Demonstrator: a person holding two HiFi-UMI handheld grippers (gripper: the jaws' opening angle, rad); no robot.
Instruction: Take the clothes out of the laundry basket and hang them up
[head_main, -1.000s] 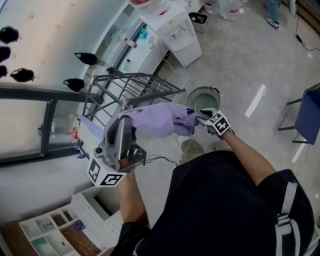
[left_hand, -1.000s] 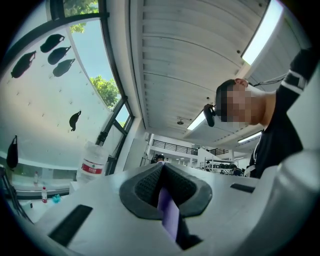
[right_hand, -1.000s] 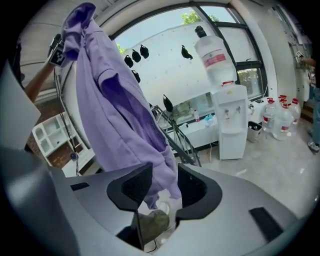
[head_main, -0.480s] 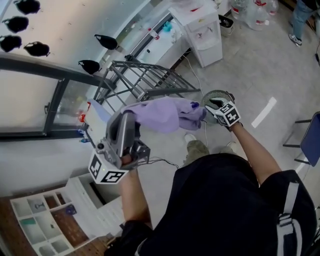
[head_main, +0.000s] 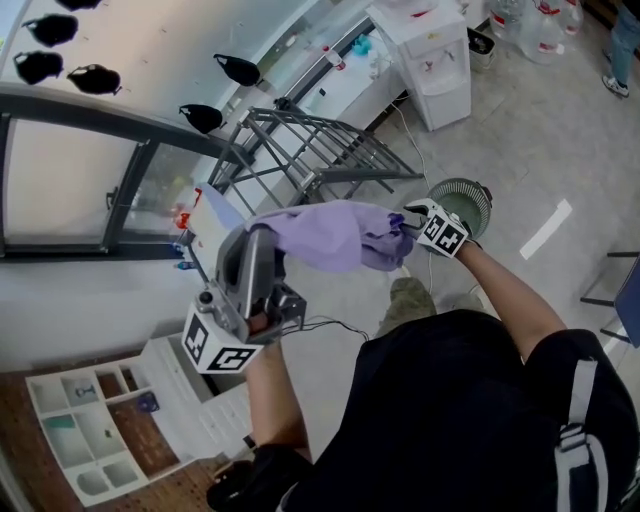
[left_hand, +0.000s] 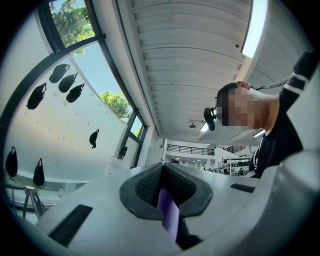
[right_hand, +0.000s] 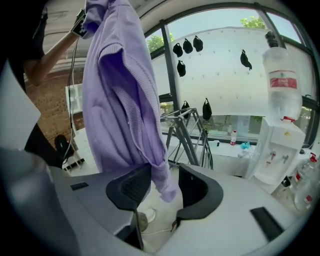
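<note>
Head view: left gripper (head_main: 262, 240) clamps the lilac garment (head_main: 335, 232), right gripper (head_main: 410, 222) with jaws just opening, apart round its hem — carrying step; next, probably, draping it over the rack (head_main: 320, 150).

Bright daylight from the window (left_hand: 70, 30); fisheye edges darken.

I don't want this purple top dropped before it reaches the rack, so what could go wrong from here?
1. The jaws of the right gripper have just been opening, and the purple top hangs loose between them. Only the left gripper, shut on a thin fold, holds it, so it may slip.
2. The loose end could snag on the drying rack.
</note>
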